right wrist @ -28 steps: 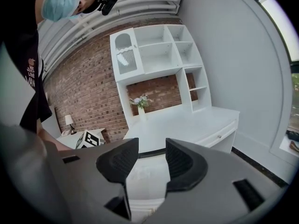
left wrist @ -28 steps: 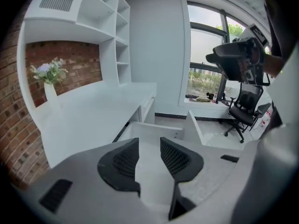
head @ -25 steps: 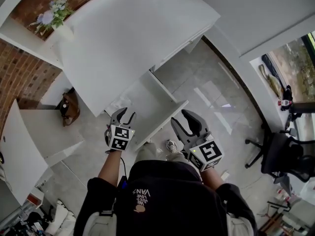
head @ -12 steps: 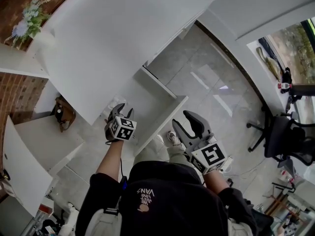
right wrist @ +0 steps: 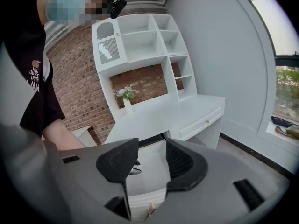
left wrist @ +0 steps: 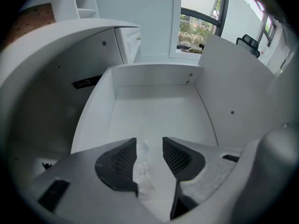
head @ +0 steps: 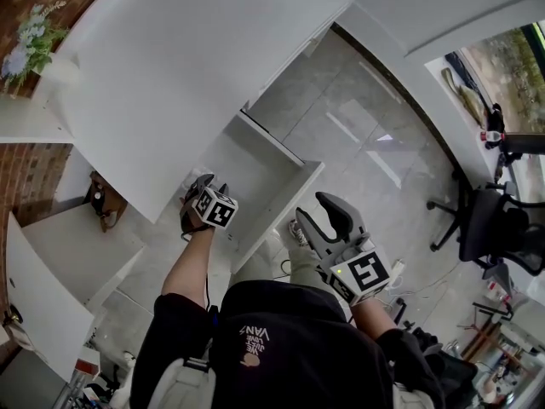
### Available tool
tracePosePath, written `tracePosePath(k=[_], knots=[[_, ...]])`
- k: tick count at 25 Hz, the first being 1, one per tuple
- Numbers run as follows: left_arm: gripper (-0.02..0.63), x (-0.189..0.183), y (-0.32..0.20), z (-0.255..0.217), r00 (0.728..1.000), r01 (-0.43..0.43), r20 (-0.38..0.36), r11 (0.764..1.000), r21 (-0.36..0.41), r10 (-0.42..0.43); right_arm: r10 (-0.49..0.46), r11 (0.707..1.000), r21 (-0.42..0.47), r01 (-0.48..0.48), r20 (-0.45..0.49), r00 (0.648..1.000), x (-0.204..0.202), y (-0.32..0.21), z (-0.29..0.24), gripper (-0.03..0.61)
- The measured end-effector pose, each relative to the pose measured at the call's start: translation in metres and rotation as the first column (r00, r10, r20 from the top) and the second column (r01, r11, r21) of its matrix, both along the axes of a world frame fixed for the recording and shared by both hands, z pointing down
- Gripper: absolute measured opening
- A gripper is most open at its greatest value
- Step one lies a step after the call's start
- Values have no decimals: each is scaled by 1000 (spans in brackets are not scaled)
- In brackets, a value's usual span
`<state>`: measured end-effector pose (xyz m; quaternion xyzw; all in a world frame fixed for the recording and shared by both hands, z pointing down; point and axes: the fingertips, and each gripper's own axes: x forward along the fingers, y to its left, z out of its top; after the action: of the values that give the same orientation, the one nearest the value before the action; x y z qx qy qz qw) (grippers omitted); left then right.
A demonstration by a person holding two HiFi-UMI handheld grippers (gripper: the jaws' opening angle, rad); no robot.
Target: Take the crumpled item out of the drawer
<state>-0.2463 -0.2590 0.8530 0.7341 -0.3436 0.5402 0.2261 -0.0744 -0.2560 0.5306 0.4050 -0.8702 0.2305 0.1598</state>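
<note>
**Fingers [left wrist: 117,161] of the left gripper [left wrist: 149,146]:** apart, standing inside the open drawer [left wrist: 152,111] close to its front edge. The crumpled item [left wrist: 142,174], a small white wad, lies on the drawer floor in the gap between them, closer to the left-hand finger. Whether that finger touches it cannot be told. Beyond the fingertips the drawer floor is bare up to the back wall.

**Right gripper [head: 317,220]:** fingers apart with nothing between them, held outside the drawer and to the right of the left fingers. It faces the drawer front and the white desk [right wrist: 163,113].

**Step in hand:** the grasp, with the wad framed but not yet pinched.

**Next move:** probably closing the left fingers squarely on the wad, which looks light and easily nudged aside. Then a lift straight up, clear of the drawer's front wall.
</note>
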Motion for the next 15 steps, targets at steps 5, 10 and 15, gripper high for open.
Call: tracePosePath(k=[5,10,15], knots=[[155,-5,-2,16,999,-7,37,999,-48,9,7,1000,-15,-7,-19,1000,5,4,7,160],[155,-9,-6,26,997,-19,73,997,-77,25,21,1000,-22,-21,-8,1000,6,7,10,160],[155,-12,-5,34,992,-38,114,996,-78,46,34,999,-30,-34,-11,999,11,11,11,160]])
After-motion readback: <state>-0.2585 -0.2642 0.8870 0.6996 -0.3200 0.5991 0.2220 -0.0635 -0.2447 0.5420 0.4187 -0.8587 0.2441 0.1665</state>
